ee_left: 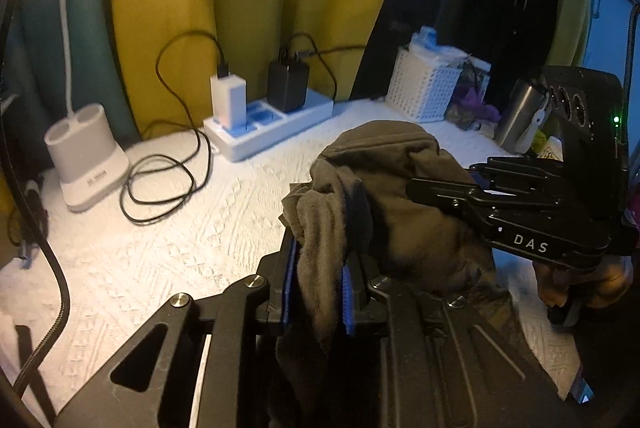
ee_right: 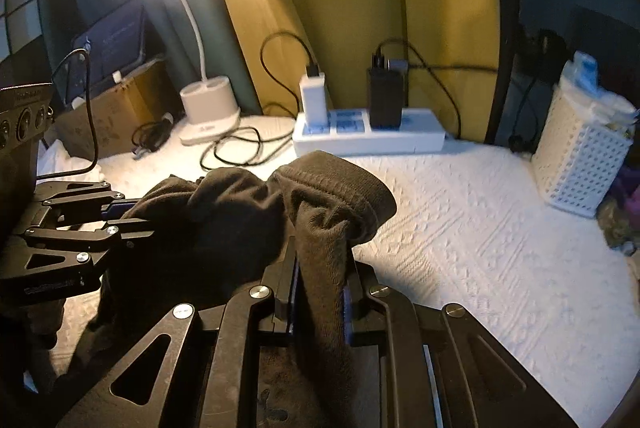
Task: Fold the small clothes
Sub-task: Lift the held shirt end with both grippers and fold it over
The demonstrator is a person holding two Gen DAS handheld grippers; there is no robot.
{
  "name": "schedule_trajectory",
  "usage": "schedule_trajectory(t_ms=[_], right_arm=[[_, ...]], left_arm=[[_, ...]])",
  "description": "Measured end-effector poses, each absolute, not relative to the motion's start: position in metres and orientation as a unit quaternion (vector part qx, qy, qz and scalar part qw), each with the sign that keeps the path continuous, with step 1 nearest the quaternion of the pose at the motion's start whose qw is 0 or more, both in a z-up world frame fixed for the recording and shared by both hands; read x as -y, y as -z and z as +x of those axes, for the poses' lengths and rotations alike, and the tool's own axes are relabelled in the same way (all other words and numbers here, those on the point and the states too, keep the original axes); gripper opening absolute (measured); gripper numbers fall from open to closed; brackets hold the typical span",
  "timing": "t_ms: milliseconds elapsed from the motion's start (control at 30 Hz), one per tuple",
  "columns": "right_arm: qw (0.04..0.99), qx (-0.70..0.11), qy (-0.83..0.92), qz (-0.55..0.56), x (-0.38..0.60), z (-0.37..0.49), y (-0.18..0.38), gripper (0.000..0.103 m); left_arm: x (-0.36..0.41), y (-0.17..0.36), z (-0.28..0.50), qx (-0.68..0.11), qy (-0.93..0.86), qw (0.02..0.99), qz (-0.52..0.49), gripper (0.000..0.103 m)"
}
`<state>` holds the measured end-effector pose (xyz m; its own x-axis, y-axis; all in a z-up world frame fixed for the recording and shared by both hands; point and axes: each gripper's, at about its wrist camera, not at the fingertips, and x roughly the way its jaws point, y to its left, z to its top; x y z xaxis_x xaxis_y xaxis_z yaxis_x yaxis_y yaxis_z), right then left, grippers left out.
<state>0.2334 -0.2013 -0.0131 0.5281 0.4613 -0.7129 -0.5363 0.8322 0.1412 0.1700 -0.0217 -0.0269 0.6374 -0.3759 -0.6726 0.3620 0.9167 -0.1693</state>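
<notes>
A small dark olive-brown garment [ee_left: 384, 188] hangs bunched above the white textured cloth [ee_left: 168, 244]. My left gripper [ee_left: 320, 268] is shut on one edge of it, the fabric pinched between the blue pads. My right gripper [ee_right: 320, 268] is shut on the other edge [ee_right: 332, 212], a ribbed hem that rises between its jaws. Each gripper shows in the other's view: the right one [ee_left: 424, 188] comes in from the right, the left one [ee_right: 132, 216] from the left, both with their tips buried in the cloth. The lower part of the garment is hidden behind the gripper bodies.
A white power strip [ee_left: 276, 124] with a white and a black charger stands at the back against a yellow curtain. A lit desk lamp's white base [ee_left: 86, 156] and coiled black cable [ee_left: 160, 188] lie at left. A white perforated basket [ee_right: 580, 156] stands at right, a metal cup [ee_left: 520, 116] beside it.
</notes>
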Motion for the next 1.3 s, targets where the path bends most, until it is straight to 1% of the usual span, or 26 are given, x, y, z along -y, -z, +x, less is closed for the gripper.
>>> schedule_trajectory(t_ms=[600,1300], right_arm=[[0.918,-0.291,-0.266,-0.042,0.224,0.14,-0.085,0.015],[0.949,-0.15,-0.271,-0.056,0.237,0.006,-0.195,0.015]], left_arm=[[0.007,-0.057,0.082,-0.268,0.204,0.942,-0.015,0.016],[-0.005,-0.145,-0.035,-0.135,0.207,0.969,0.013,0.016]])
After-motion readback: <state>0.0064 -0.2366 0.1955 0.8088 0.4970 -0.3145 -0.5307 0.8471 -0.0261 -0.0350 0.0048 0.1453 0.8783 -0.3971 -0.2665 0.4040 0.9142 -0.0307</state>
